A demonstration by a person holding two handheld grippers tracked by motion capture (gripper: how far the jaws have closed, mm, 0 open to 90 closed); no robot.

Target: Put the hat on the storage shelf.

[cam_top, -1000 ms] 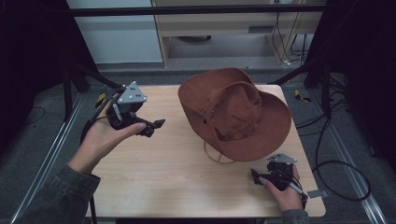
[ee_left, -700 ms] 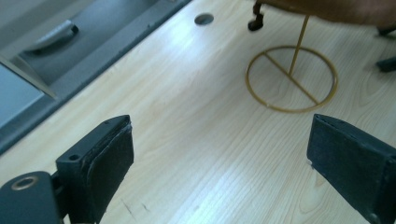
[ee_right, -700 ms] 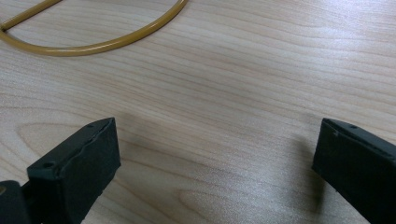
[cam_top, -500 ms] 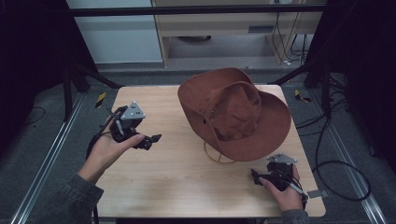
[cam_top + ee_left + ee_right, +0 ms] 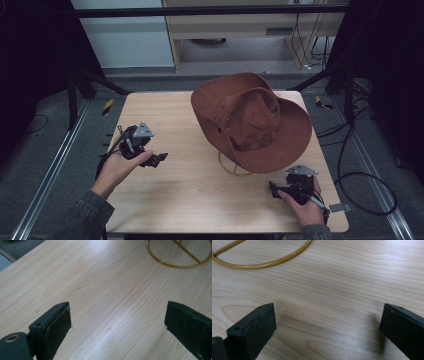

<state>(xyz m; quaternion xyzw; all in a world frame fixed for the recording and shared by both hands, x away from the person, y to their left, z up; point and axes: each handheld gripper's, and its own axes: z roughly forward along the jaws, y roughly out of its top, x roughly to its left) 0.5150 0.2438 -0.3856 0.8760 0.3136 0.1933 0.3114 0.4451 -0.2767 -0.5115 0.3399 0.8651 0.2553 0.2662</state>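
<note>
Hat [image 5: 252,120] sits on a gold wire stand [image 5: 232,167] between both grippers; left gripper [image 5: 159,159] and right gripper [image 5: 273,189] rest gaping, empty, on bare table [image 5: 200,200].

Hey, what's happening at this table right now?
A person holds a gripper in each hand over a wooden table. A brown hat sits on a gold wire stand. The left gripper and the right gripper are both open, holding nothing, on either side of the stand.
</note>
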